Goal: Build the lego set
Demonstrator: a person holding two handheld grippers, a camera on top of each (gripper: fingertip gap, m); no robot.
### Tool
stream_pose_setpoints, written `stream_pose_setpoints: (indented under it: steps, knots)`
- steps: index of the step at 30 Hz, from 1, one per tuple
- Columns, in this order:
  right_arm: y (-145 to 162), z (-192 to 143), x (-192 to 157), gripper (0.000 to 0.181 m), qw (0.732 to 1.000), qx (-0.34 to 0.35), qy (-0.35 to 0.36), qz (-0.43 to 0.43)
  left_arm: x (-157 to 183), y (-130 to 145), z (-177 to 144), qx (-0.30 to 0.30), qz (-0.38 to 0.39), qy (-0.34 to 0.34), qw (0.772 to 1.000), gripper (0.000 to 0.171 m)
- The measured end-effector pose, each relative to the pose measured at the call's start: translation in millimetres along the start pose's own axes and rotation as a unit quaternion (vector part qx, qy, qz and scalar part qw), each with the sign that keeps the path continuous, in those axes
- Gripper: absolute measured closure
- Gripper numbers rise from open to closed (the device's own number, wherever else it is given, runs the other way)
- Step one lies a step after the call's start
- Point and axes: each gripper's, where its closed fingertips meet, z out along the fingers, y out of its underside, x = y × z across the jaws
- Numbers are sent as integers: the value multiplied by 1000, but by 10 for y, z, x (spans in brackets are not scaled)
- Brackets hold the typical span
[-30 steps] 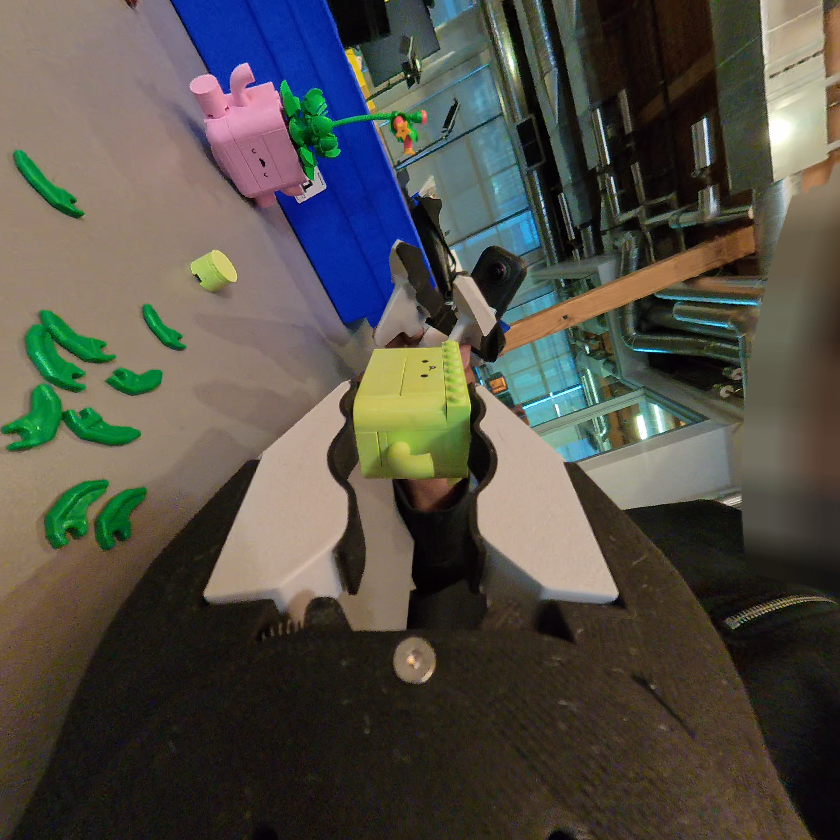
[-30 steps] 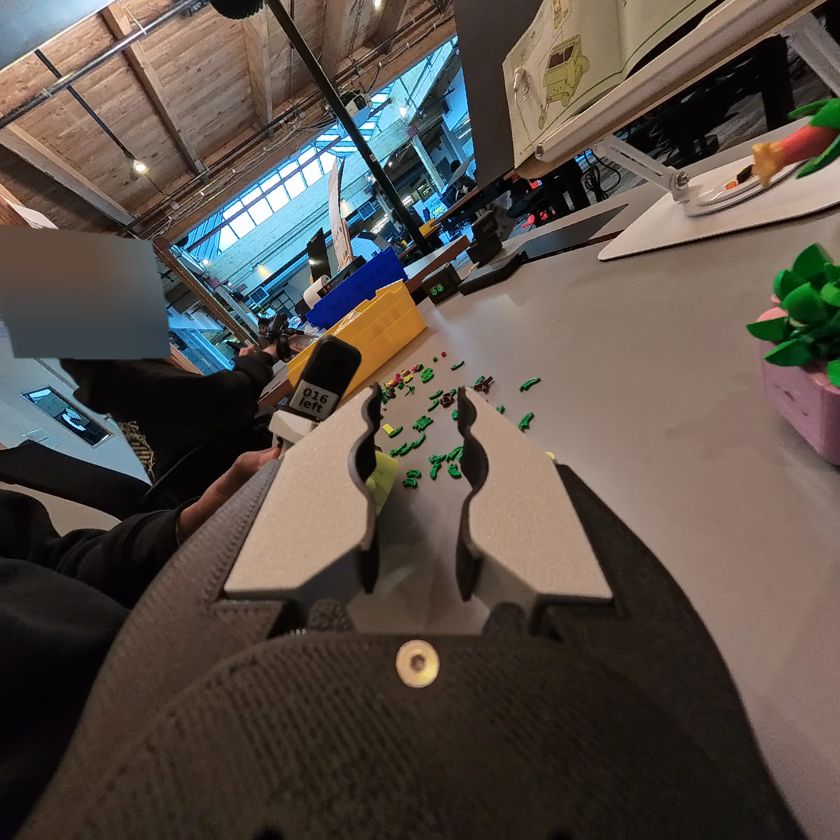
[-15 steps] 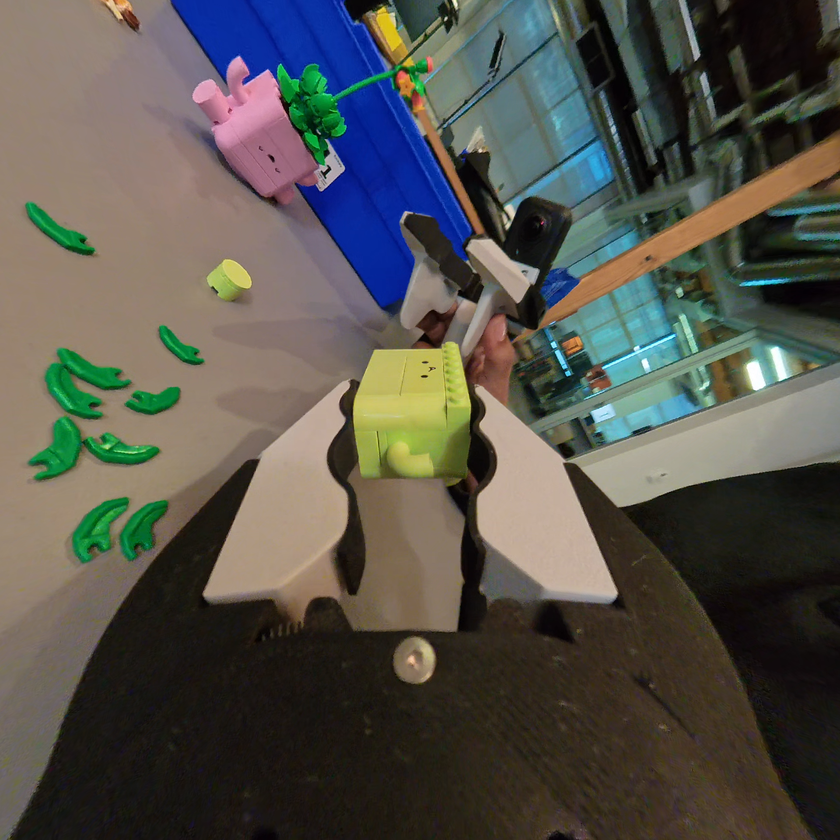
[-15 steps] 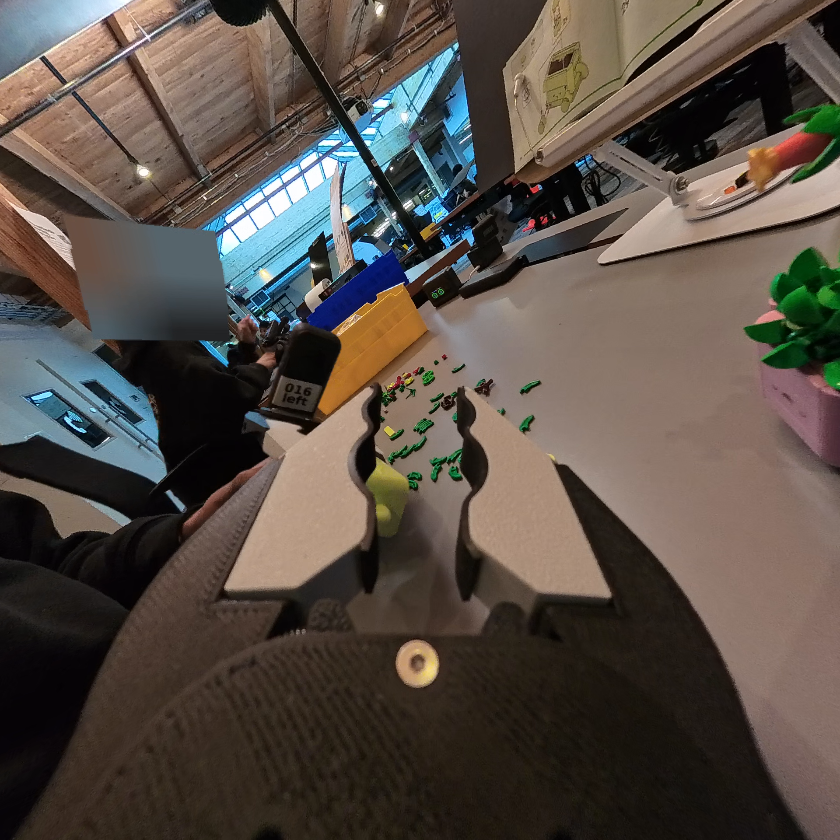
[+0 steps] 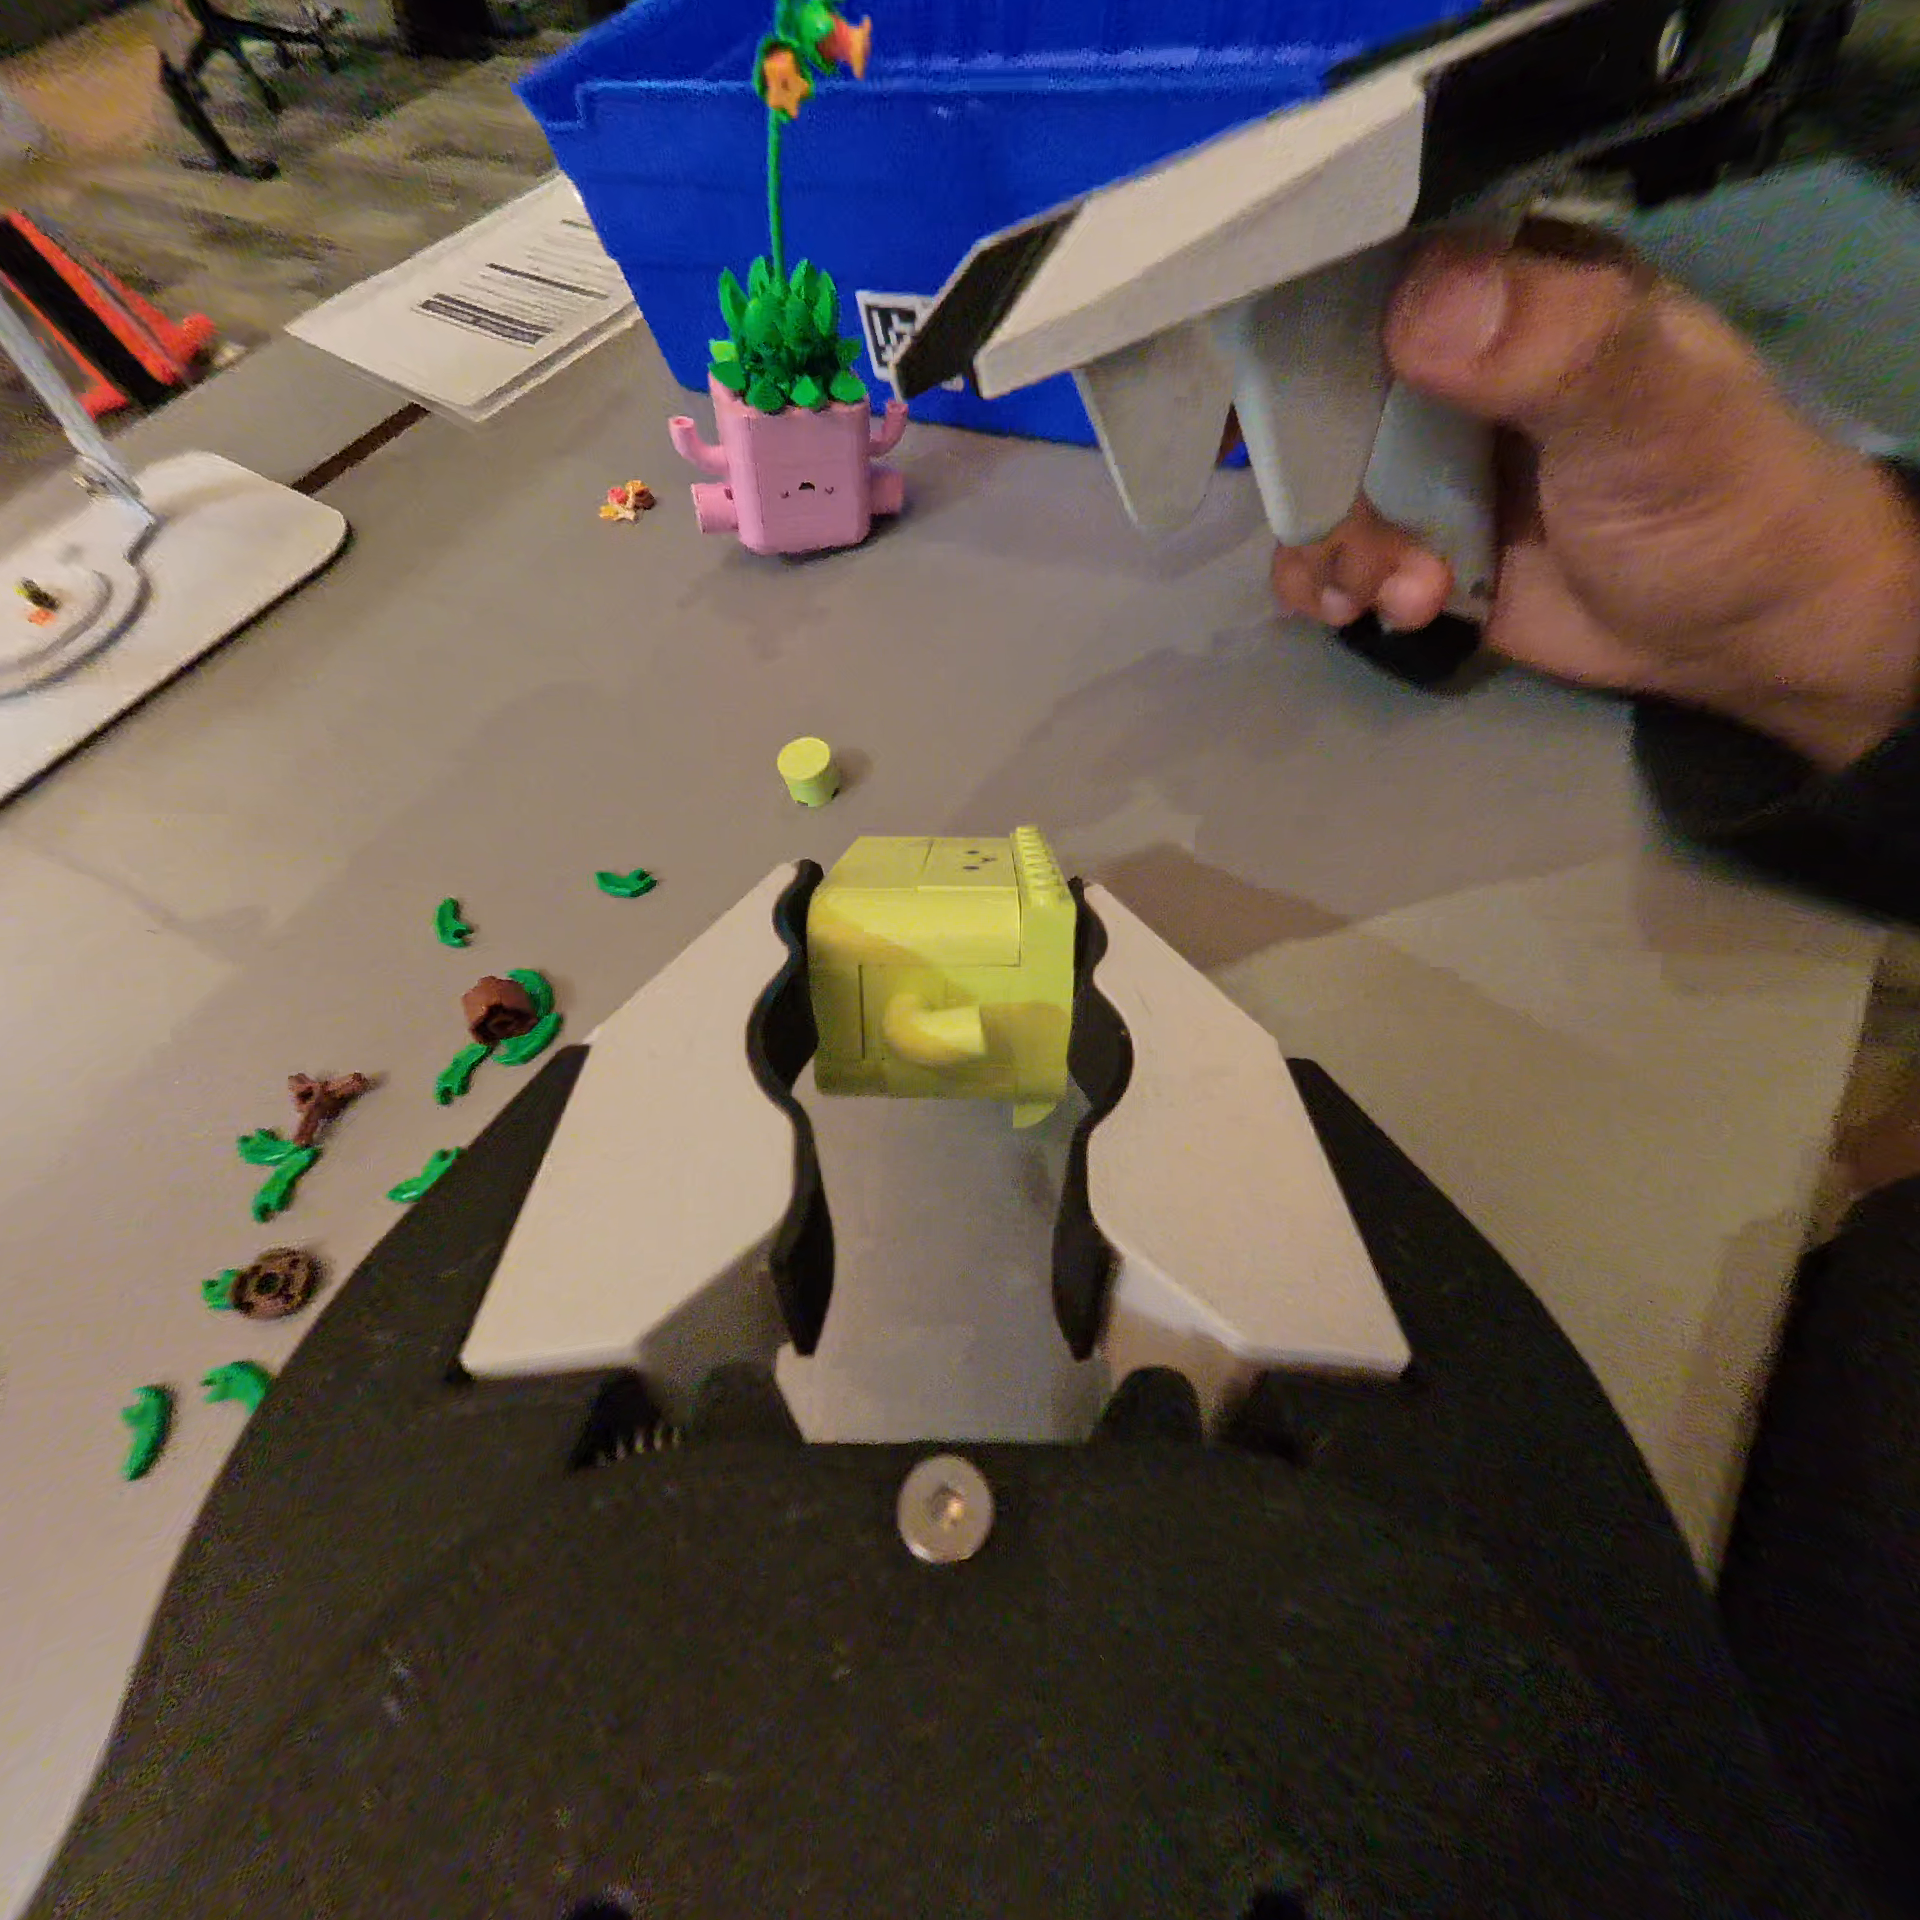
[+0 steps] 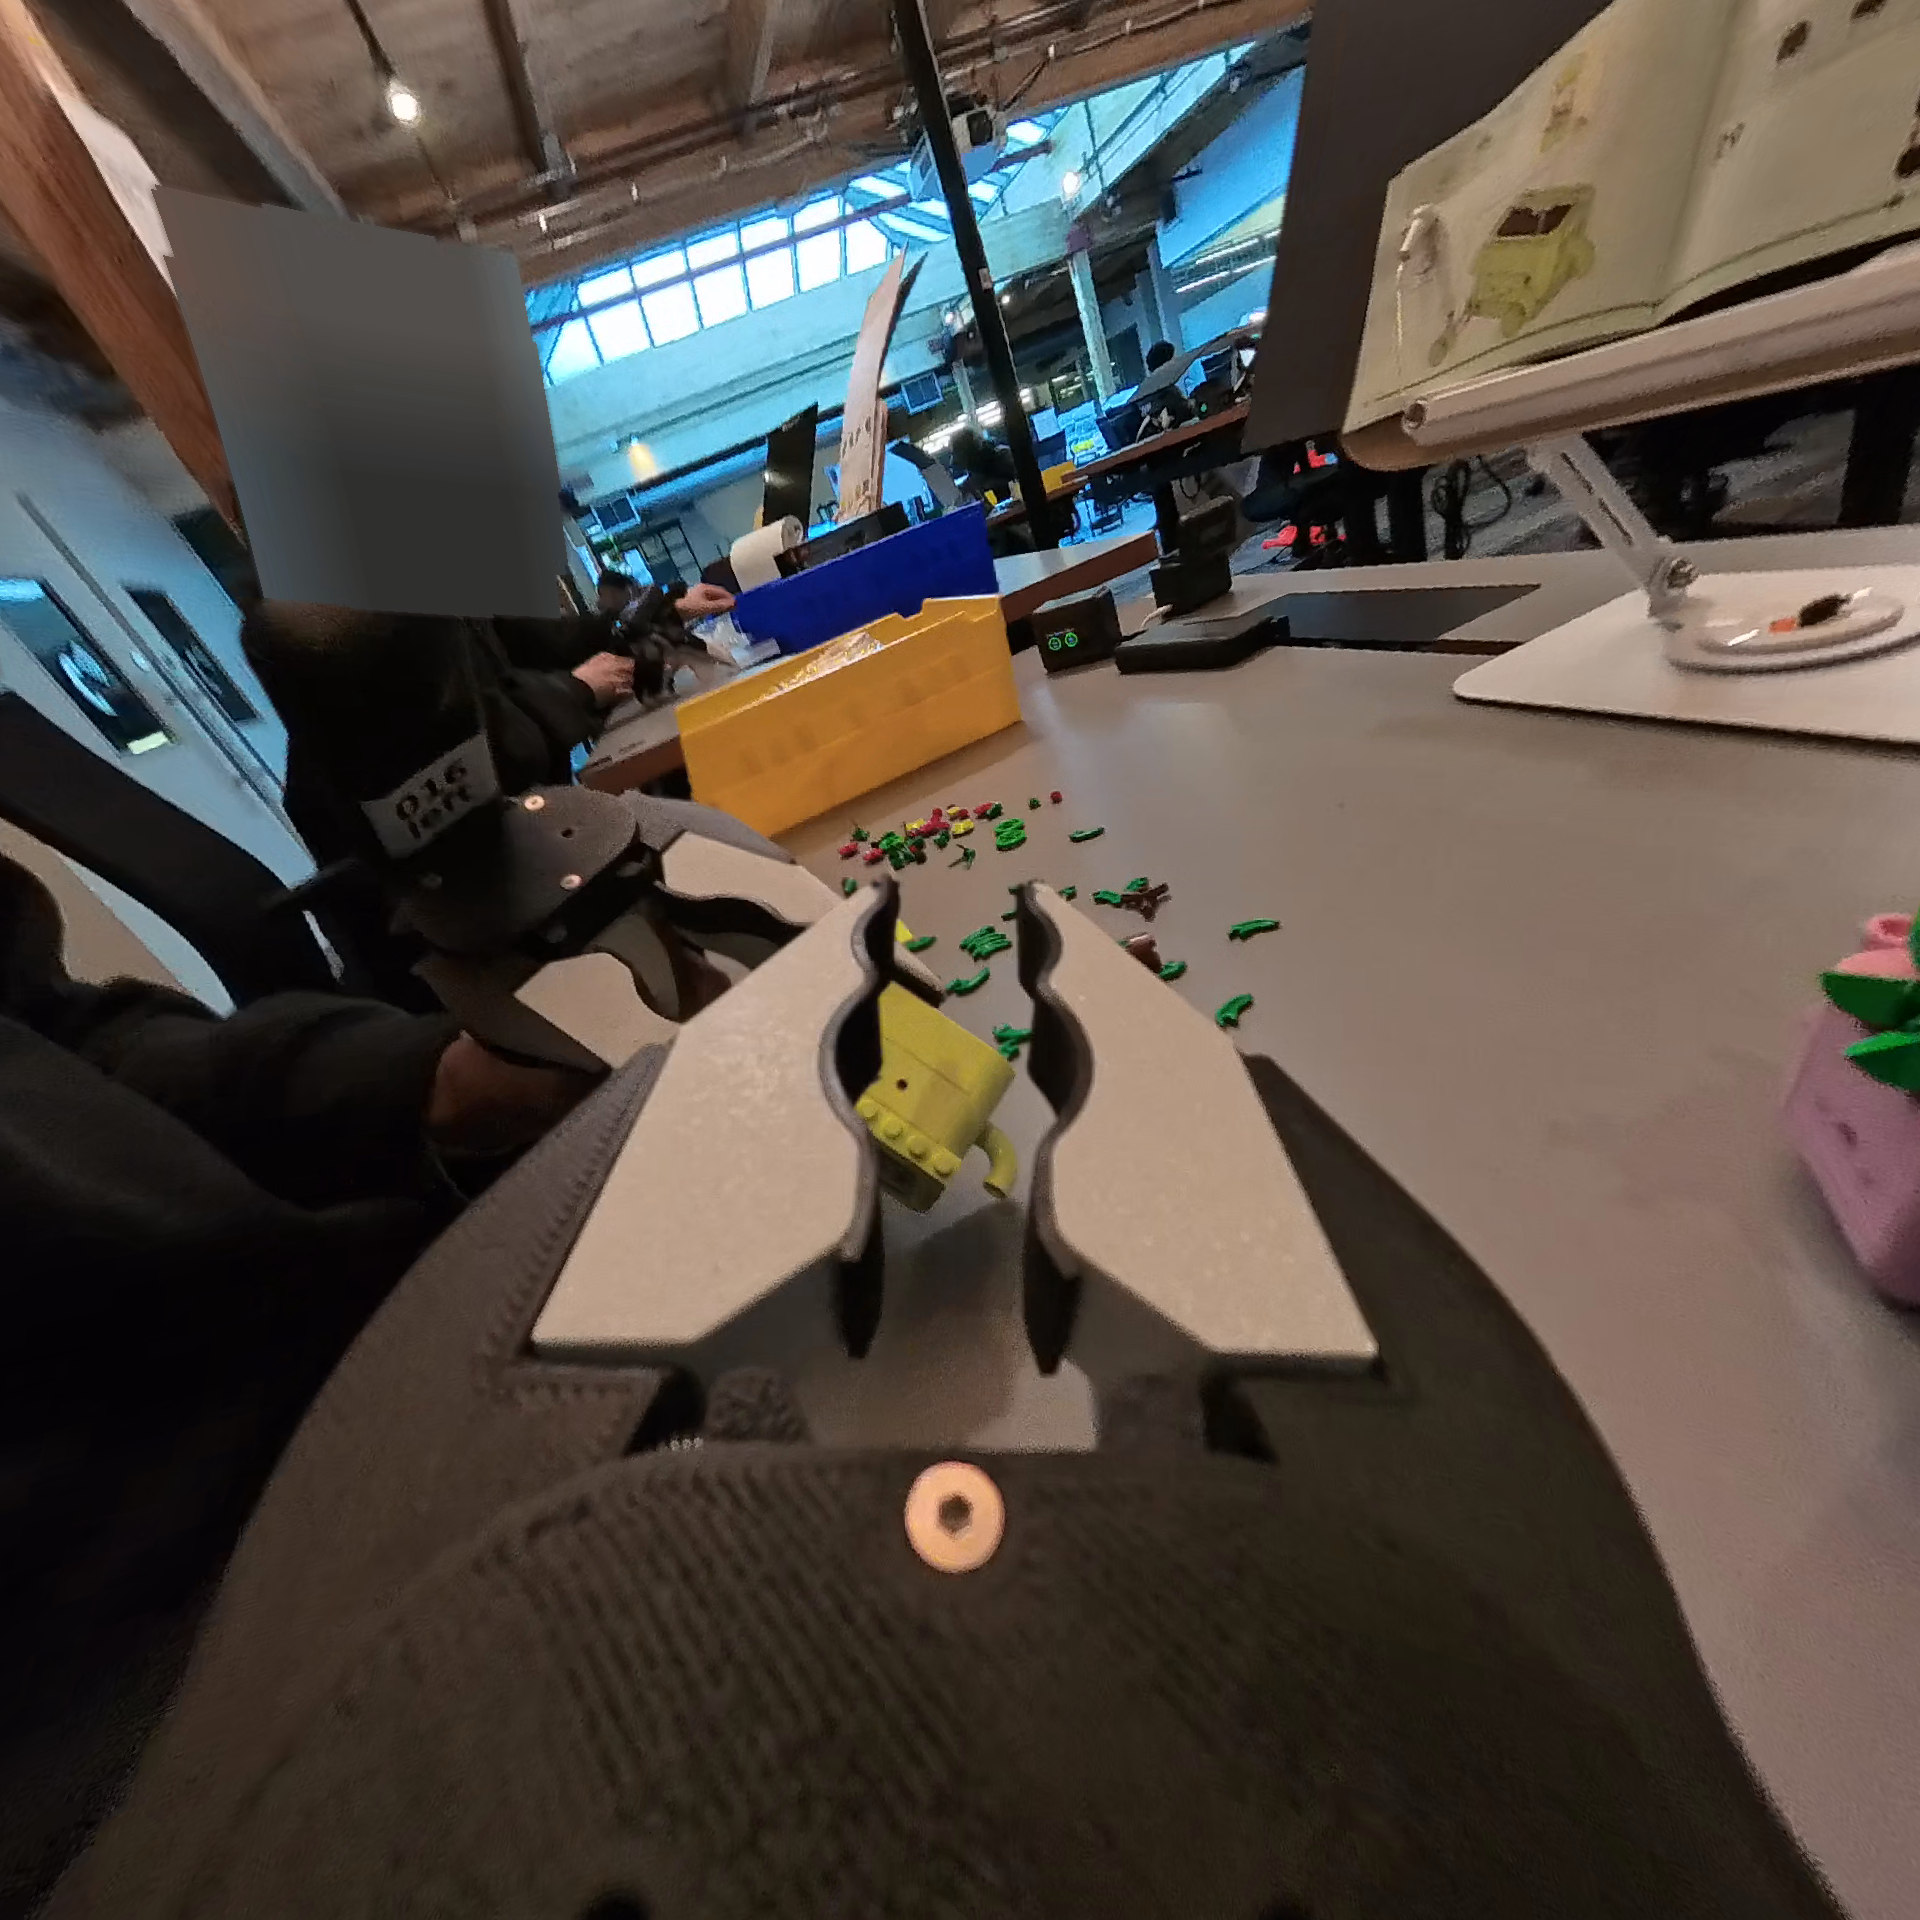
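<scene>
Beyond both sets of jaws, lying wide: grey table. Past the left jaws, standing upright: pink lego pot with green leaves. Between the left gripper fingers, being clamped on two sides: lime lego cube, raised above the table. Hovering nearby with jaws parted, gripping nothing: right gripper. Left of the left jaws, lying scattered: green leaf pieces.

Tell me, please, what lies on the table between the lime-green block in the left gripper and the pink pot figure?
In the left wrist view, one small lime-green cylinder piece stands between the lime-green block and the pink pot figure; otherwise grey table.
</scene>
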Motion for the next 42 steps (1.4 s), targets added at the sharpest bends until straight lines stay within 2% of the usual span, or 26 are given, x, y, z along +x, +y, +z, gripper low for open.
stream_pose_setpoints:
  steps: [3, 6, 15, 21, 33, 42]
  knots:
    - [-32, -29, -26, 165, 999, 17, -1, -52, 56, 60, 29, -11, 22, 0, 1000, 127]
    - [-82, -41, -38, 167, 997, 40, 4, -69, 97, 92, 59, -14, 20, 9, 1000, 127]
    - [-80, -70, 16, 166, 999, 37, 11, -33, 50, 134, 69, -8, -11, 10, 1000, 126]
    - [8, -26, 47, 167, 999, 5, 25, -36, 23, 155, 66, -12, -35, 27, 999, 126]
    - [127, 94, 37, 157, 998, -25, 22, -45, -100, 257, 45, -31, -129, 74, 988, 126]
    - [126, 107, 47, 157, 999, -24, 20, -35, -54, 319, 94, -57, -133, 92, 985, 126]
